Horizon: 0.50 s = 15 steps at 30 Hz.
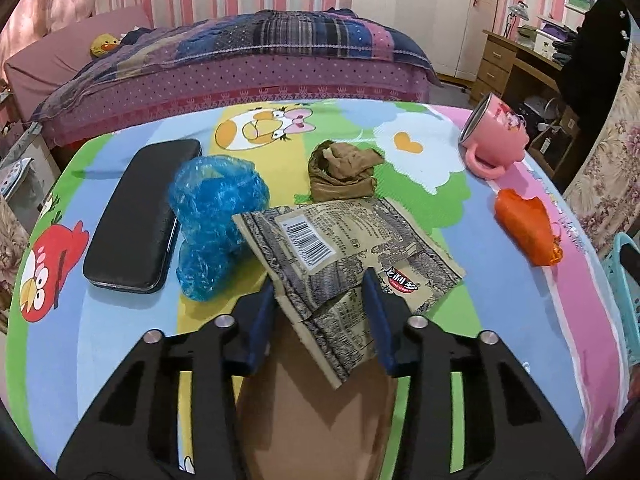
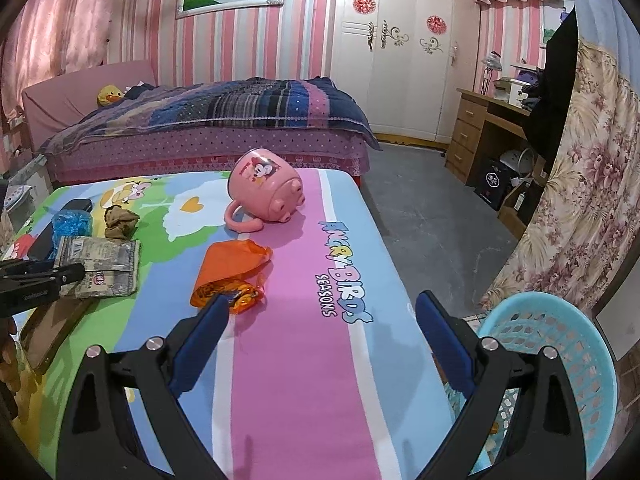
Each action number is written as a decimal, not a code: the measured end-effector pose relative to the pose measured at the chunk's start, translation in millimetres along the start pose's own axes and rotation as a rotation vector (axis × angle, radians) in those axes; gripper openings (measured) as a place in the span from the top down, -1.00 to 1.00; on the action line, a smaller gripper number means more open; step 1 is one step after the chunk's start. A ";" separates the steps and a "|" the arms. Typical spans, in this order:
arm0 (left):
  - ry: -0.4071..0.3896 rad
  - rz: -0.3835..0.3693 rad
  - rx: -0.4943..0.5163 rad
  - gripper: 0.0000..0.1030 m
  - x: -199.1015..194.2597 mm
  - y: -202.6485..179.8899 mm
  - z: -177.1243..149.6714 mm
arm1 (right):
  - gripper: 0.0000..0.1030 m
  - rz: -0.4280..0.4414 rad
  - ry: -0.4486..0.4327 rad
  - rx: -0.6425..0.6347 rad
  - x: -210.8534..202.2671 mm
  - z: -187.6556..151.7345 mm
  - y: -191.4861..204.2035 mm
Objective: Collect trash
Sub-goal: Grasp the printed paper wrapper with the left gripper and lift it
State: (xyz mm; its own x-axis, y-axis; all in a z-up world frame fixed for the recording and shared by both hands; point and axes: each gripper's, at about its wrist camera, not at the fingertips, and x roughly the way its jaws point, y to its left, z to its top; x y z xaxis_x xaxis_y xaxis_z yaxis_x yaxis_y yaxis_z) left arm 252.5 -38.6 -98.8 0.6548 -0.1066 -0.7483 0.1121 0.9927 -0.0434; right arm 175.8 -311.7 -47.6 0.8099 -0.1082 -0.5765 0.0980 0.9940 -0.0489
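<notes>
The flat tan printed snack wrapper [image 1: 344, 256] lay on the cartoon-patterned worktop [image 1: 120, 344], its near end pinched between the left gripper [image 1: 320, 292] fingers. Beside it sat crumpled blue plastic [image 1: 212, 220]. The right gripper [image 2: 320, 312], fingers spread, hovered near an orange wrapper [image 2: 232, 272] and a light-blue plastic basket [image 2: 560, 360].

The snack wrapper [image 1: 344, 256] covers the near edge of the blue plastic bag [image 1: 214, 216] and the foot of the brown crumpled bag [image 1: 342, 174]; its own lower end hangs between the fingers [image 1: 376, 312], hiding the brown board [image 1: 312, 420] beneath. In the right wrist view, the basket [image 2: 560, 344] is cut off by the frame and a finger. Wrapper print is too small to read.
</notes>
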 end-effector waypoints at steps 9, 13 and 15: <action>-0.113 -0.021 0.023 0.58 -40.0 -7.3 11.9 | -0.79 0.048 -0.008 -0.015 6.3 1.0 20.1; -0.184 0.004 0.033 0.73 -65.8 -5.4 18.7 | -0.79 0.063 0.005 -0.040 15.3 1.4 33.7; -0.217 0.025 0.033 0.74 -75.5 -2.1 21.8 | -0.79 0.068 0.019 -0.054 22.8 1.9 41.6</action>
State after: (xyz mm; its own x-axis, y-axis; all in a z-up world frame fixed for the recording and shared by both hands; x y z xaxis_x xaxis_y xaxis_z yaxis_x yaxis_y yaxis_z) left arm 219.2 -33.8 -27.8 0.8025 -0.0946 -0.5891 0.1154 0.9933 -0.0023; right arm 199.5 -272.9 -61.2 0.8022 -0.0407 -0.5956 0.0113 0.9985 -0.0530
